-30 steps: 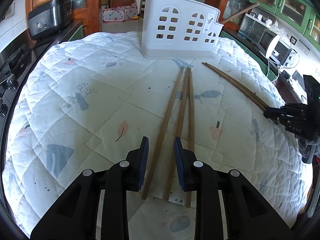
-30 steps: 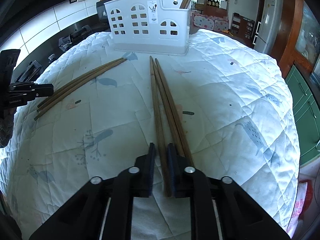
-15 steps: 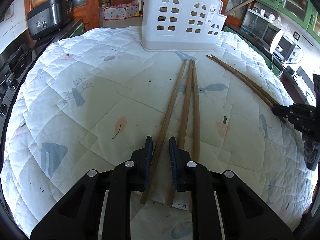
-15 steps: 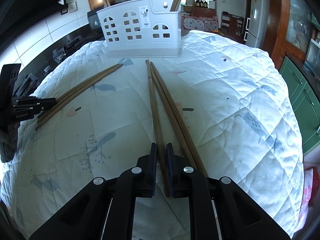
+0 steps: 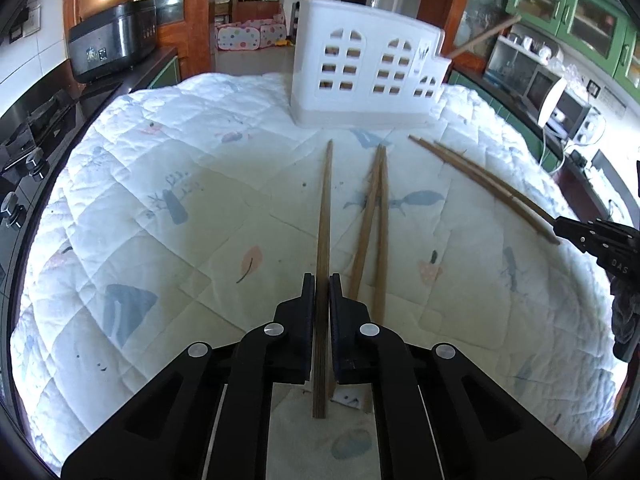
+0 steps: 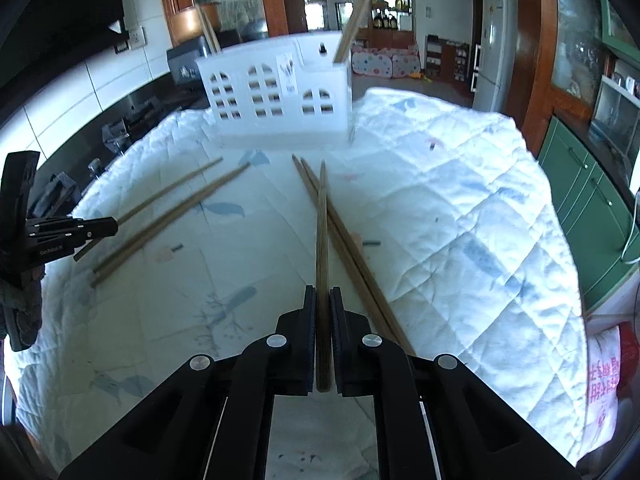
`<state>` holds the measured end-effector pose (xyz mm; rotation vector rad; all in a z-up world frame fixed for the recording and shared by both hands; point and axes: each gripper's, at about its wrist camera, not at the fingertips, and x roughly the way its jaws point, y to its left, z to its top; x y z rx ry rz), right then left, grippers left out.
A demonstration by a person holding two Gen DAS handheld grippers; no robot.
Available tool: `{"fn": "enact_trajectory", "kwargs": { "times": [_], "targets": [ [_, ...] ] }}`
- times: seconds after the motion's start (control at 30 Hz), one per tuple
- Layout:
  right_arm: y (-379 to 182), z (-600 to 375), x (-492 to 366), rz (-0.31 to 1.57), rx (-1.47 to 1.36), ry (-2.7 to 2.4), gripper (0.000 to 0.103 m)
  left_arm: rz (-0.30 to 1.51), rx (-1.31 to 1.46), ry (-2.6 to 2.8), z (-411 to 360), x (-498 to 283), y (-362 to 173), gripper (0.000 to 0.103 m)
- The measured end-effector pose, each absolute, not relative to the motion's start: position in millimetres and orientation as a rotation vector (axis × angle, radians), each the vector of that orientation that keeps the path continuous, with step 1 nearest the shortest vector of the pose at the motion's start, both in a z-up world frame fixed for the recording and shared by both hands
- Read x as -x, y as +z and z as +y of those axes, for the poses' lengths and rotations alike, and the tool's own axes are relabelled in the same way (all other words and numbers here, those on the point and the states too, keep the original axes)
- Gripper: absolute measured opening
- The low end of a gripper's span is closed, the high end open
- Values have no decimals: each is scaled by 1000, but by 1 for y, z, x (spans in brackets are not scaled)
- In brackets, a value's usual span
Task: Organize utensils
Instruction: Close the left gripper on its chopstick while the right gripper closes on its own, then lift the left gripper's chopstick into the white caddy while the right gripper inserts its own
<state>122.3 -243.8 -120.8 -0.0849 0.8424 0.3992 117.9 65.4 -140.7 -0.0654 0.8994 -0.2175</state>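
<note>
1. The left gripper (image 5: pixel 322 280) is sitting at the near edge of the quilted table cover (image 5: pixel 132 184), jaws closed tight on one wooden chopstick (image 5: pixel 324 208). The stick is running straight out between the pads toward the far edge.
2. The right gripper (image 6: pixel 323 292) is likewise clamping a single chopstick (image 6: pixel 321 216); this one is angling up off the cover and crossing over a loose pair (image 6: pixel 352 256) lying just beside it.
3. In the left wrist view, two more chopsticks (image 5: pixel 374 216) are lying just right of the held one, tips converging toward the far edge, untouched.
4. Further right in that view, toward the right edge, the pair by the right gripper (image 5: pixel 480 178) is lying diagonally.
5. At the far edge the white utensil caddy (image 5: pixel 366 76) is standing upright. At least one chopstick (image 6: pixel 356 8) is already leaning out of its end compartment; another stick shows at the opposite end, contents otherwise hidden.
6. Progress estimate: partly done. Some sticks are filed in the caddy, two are in hand, and four are still lying on the cover. Remaining work appears to be carrying the held sticks to the caddy, then collecting the rest.
</note>
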Motion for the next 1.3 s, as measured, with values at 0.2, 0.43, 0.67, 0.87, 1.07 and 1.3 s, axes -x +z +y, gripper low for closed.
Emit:
{"fn": "enact_trajectory", "kwargs": {
  "times": [0.2, 0.43, 0.67, 0.87, 1.07, 1.3],
  "targets": [
    [-84, -240, -113, 761, 94, 413, 7, 830, 97, -231, 69, -106, -113, 5],
    [-45, -227, -112, 687, 95, 444, 7, 847, 77, -240, 65, -107, -110, 6],
    [-47, -222, -118, 698, 81, 451, 7, 925, 99, -206, 74, -113, -137, 9],
    [-40, -218, -122, 680, 82, 459, 7, 956, 101, -203, 75, -117, -152, 11],
    [-33, -213, -125, 665, 87, 476, 7, 961, 77, -186, 70, -120, -160, 21],
    [-32, -209, -125, 666, 97, 486, 7, 963, 70, -172, 68, -123, -167, 14]
  ]
}}
